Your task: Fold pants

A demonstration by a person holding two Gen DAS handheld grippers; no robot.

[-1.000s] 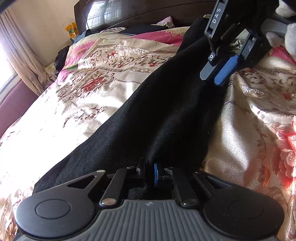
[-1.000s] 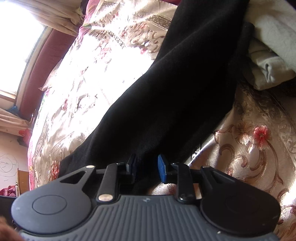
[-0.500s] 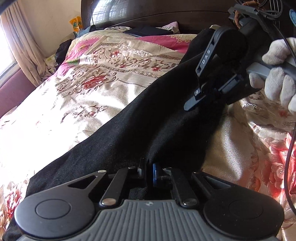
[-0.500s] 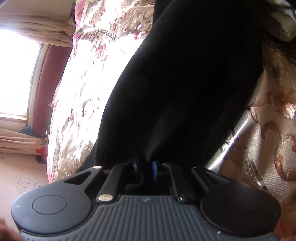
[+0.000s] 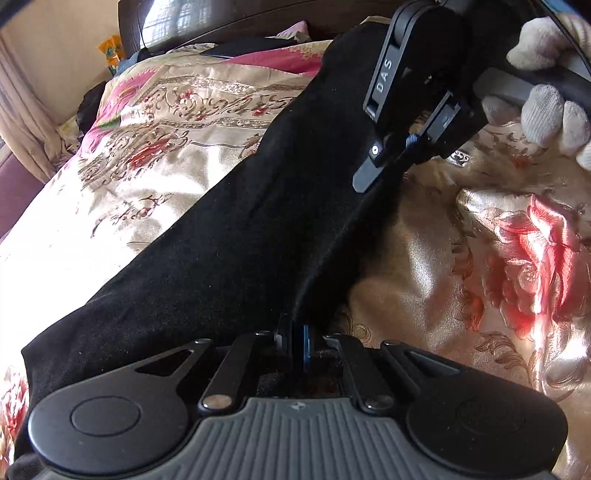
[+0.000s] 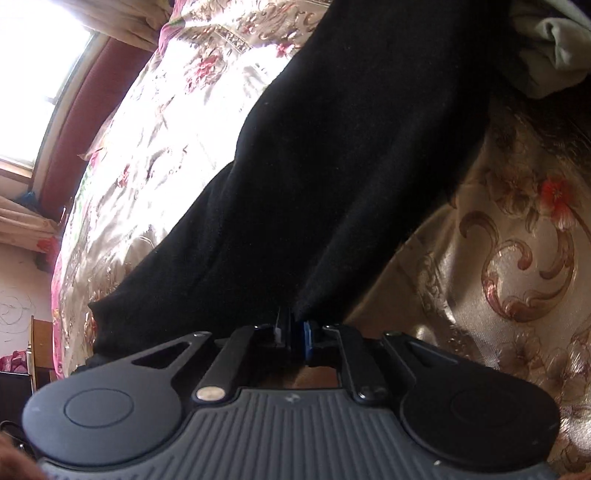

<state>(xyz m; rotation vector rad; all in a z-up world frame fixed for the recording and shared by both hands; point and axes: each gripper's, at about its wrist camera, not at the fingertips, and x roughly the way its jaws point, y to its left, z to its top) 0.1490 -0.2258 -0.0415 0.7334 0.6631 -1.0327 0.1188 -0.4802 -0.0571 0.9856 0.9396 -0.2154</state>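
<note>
Black pants (image 5: 258, 229) lie stretched in a long band across a floral satin bedspread (image 5: 147, 166). My left gripper (image 5: 295, 339) is shut on the fabric's near edge, which bunches up between its pads. In the left wrist view my right gripper (image 5: 402, 147) reaches down onto the pants' right edge farther up the bed, held by a white-gloved hand (image 5: 546, 107). In its own view the right gripper (image 6: 295, 336) pinches a fold of the pants (image 6: 351, 147). Its jaws are opening slightly, with the cloth still between the pads.
A dark wooden headboard (image 5: 229, 18) stands at the far end of the bed, with pink bedding below it. A crumpled pale grey cloth (image 6: 554, 48) lies beside the pants at the upper right. Curtains (image 5: 22, 122) and a bright window (image 6: 29, 74) are on the left.
The right gripper came down onto the pants' right edge and its jaws closed from open onto the fabric. The left gripper stayed shut on the cloth, and its view swung slightly.
</note>
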